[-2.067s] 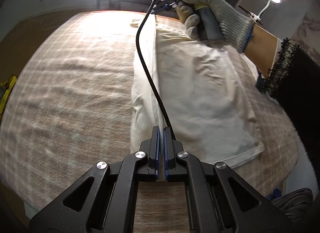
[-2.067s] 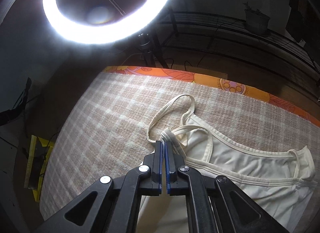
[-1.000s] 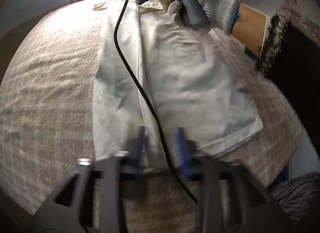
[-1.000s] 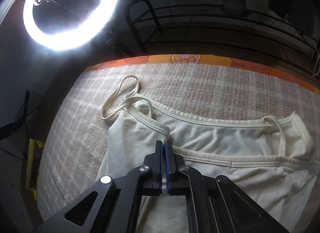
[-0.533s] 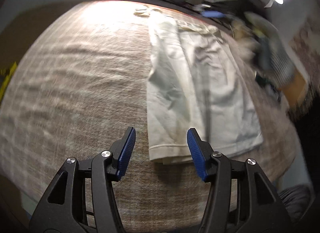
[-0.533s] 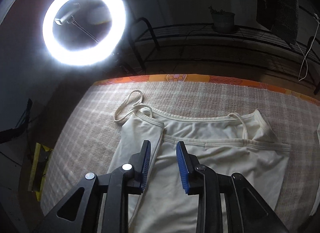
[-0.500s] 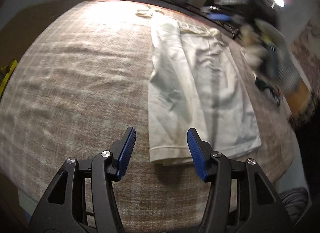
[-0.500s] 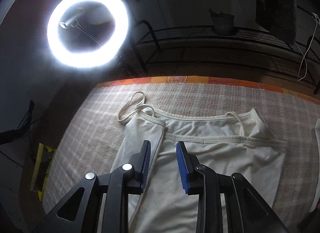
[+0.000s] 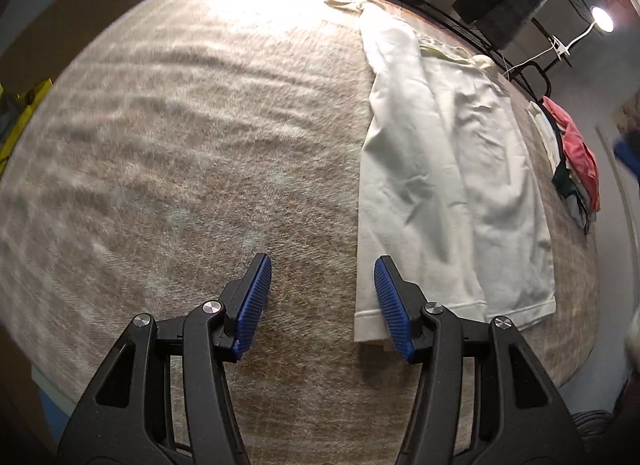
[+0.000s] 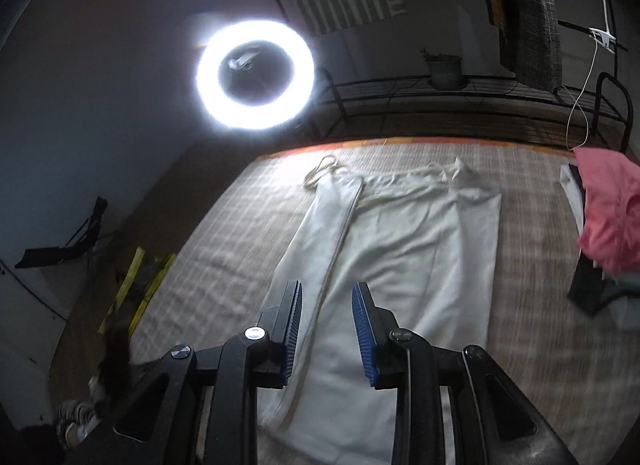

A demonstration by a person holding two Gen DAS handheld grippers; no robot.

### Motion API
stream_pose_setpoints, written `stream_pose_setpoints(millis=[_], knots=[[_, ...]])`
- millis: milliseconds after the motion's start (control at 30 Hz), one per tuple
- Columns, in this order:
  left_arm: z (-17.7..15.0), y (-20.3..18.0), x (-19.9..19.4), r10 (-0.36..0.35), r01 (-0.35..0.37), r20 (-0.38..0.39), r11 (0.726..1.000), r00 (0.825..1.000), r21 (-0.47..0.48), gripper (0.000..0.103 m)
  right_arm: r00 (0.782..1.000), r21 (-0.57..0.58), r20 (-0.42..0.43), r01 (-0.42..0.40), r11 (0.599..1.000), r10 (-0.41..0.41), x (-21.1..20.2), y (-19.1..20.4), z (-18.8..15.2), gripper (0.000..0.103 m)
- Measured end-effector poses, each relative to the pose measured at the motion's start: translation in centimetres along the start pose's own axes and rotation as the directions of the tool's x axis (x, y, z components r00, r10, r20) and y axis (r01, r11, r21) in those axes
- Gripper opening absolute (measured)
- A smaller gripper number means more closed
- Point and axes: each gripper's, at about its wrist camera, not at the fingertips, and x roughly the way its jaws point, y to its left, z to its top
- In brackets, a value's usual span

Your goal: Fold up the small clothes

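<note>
My left gripper hangs wide apart by the hem of the white top. My right gripper is apart above it. The top lies flat on the surface, long way pointing from me, straps far.

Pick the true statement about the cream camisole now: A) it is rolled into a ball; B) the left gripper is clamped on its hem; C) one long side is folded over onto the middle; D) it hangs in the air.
C: the camisole lies flat on the plaid cloth with one long edge folded inward.
</note>
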Motion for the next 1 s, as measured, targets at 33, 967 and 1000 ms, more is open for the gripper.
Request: stream_pose_setpoints(millis=[33, 967, 1000], knots=[[-0.1, 0.1, 0.1, -0.010, 0.010, -0.004, 1.000, 1.000, -0.005, 0.055, 1.000, 0.003, -0.005, -0.005, 1.000, 0.005, -0.4, 0.2, -1.0, 0.027], [-2.0, -2.4, -0.6, 0.211, -0.237, 0.155, 0.956, 0.965, 0.174, 0.003, 0.957, -0.001, -0.291, -0.017, 1.000, 0.017, 10.0, 3.2, -11.9, 0.020], [-2.0, -2.5, -1.1, 0.204, -0.233, 0.172, 0.957, 0.964, 0.171, 0.003, 0.961, -0.009, -0.277, -0.016, 1.000, 0.013, 9.4, 3.0, -11.9, 0.021]])
